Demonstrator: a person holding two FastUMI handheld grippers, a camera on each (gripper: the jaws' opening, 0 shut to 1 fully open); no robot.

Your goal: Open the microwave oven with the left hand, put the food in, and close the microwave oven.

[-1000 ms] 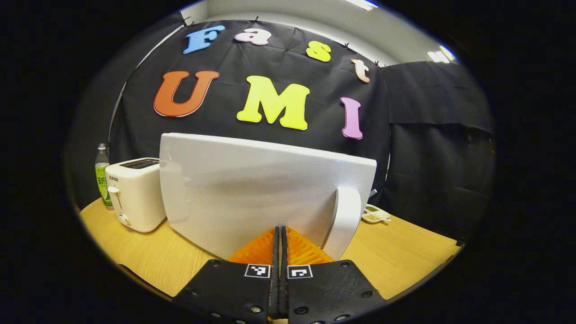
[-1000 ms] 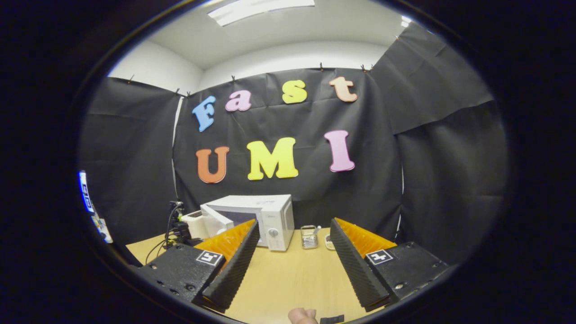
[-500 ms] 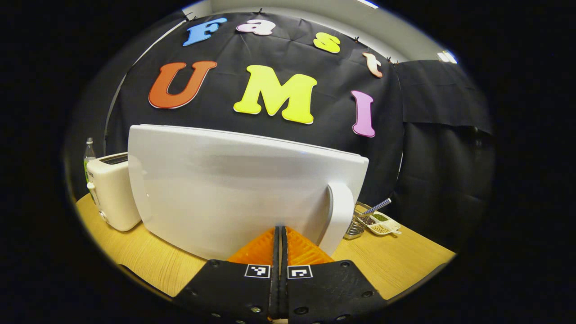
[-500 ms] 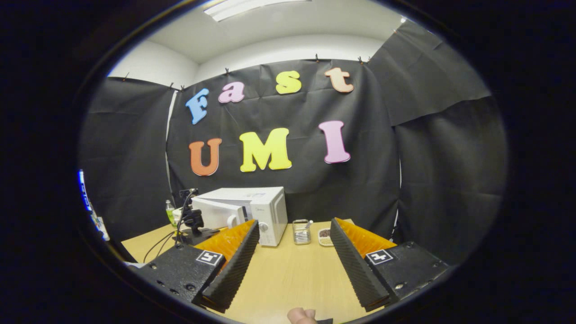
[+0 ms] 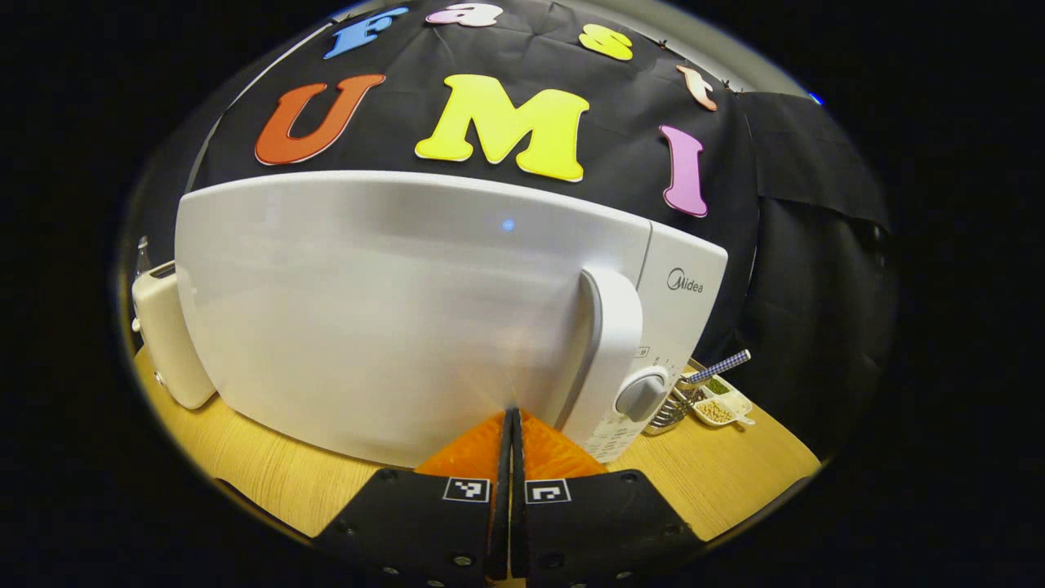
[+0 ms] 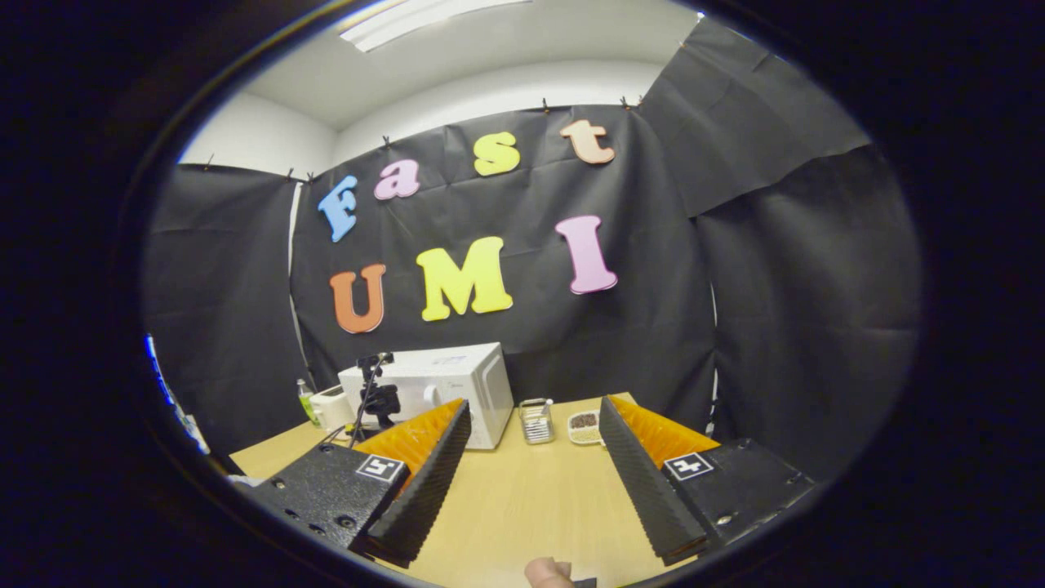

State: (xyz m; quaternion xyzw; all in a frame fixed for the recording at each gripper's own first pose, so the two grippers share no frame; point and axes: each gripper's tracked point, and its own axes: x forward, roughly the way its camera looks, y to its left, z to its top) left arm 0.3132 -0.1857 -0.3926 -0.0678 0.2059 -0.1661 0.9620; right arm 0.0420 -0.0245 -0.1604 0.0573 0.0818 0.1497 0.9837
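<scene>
swung nearly shut, microwave door [image 5: 392,310] meets clenched left gripper [image 5: 512,420]; right gripper [image 6: 531,445] released.

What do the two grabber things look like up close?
The left gripper has two wedge-shaped ribbed fingers on black bolted blocks, each with a small square black-and-white marker. The right gripper is built the same: ridged wedge fingers, black blocks with screws, and a square marker on each. A fingertip of the person's hand peeks in below.
</scene>
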